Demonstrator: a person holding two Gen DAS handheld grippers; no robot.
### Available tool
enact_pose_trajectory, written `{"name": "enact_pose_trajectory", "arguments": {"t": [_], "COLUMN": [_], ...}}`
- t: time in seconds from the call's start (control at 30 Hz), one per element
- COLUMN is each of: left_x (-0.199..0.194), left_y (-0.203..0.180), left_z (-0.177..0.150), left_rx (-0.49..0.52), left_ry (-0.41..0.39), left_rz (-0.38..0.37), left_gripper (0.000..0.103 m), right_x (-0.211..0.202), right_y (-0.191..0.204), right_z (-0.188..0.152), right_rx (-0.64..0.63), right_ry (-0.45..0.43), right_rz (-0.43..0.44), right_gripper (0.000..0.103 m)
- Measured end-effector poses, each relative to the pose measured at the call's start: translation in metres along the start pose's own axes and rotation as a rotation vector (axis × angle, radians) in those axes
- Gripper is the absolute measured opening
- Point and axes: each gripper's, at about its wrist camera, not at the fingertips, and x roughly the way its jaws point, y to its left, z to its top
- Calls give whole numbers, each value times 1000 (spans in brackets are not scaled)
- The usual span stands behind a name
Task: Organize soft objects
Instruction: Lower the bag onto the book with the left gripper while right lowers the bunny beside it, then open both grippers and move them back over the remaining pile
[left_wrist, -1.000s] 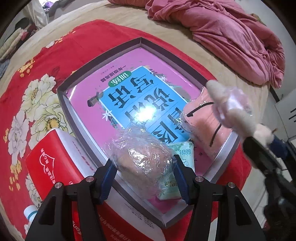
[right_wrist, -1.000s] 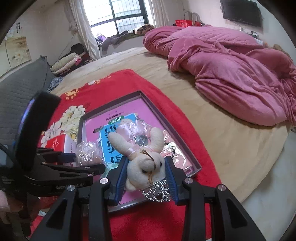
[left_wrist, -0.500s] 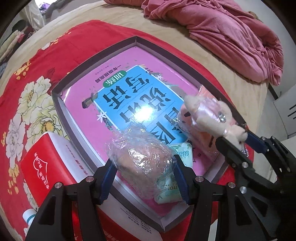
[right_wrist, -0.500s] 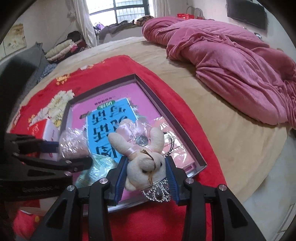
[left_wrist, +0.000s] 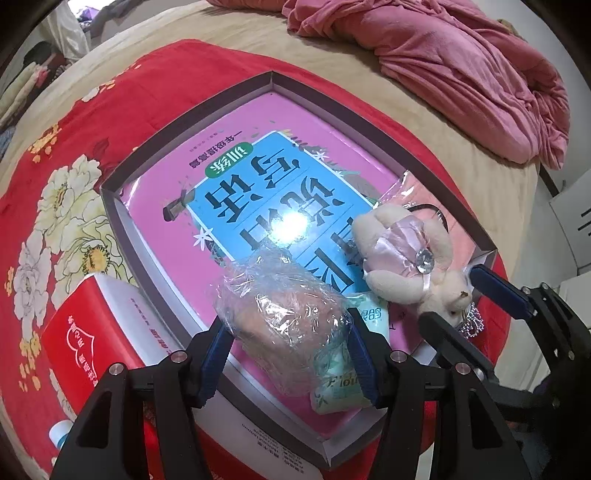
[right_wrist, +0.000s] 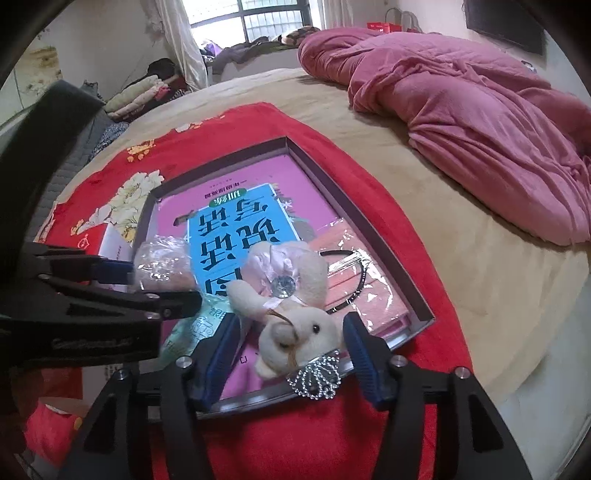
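Observation:
My left gripper (left_wrist: 288, 325) is shut on a peach soft bundle in clear crinkled wrap (left_wrist: 284, 310), held over the near corner of the grey box (left_wrist: 110, 206). A cream plush bunny in a pink dress (right_wrist: 295, 325) lies at the box's near edge (right_wrist: 325, 184), on the pink and blue book. My right gripper (right_wrist: 291, 321) straddles the bunny's head; its jaws are opening and the pads stand off it. In the left wrist view the bunny (left_wrist: 399, 254) lies to the right of the bundle, with the right gripper (left_wrist: 461, 299) at its head.
A mint green packet (left_wrist: 340, 387) and a wrapped pink item with a black headband (right_wrist: 354, 273) also lie in the box. A red tissue box (left_wrist: 74, 343) stands left of it on the red floral cloth (left_wrist: 55, 147). A pink duvet (right_wrist: 480, 129) lies heaped behind.
The right gripper came down with the bunny onto the box's near edge, and its jaws have spread away from the toy. The left gripper stays shut on the wrapped bundle.

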Motion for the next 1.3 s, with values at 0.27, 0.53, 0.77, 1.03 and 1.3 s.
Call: {"name": "enact_pose_trajectory", "arguments": {"t": [0.27,0.53,0.77,1.03,1.3], "left_x": [4,3,-2,-12,-31], "left_y": [-3,-2,0,4,9], "left_z": [6,7,4,-4,-11], "left_rx": [-5,-35,-52,-65,-85], "left_ry": [16,17,39,33,-2], "left_rz": [-2,-34,-62,-63,-75], "left_gripper": [62,63,72,75,76], "right_x": [-39,-56,-57,-59,-66], "right_y": [-23,-29,-25,-18,-12], "right_z": [6,11,11,12,14], "right_rx": [78,92,95,73,55], "right_ry": [-68,-93,-91,-87,-89], "right_rz": [-34,-38,-28,-44,-66], "right_gripper": [60,60,60,60,65]}}
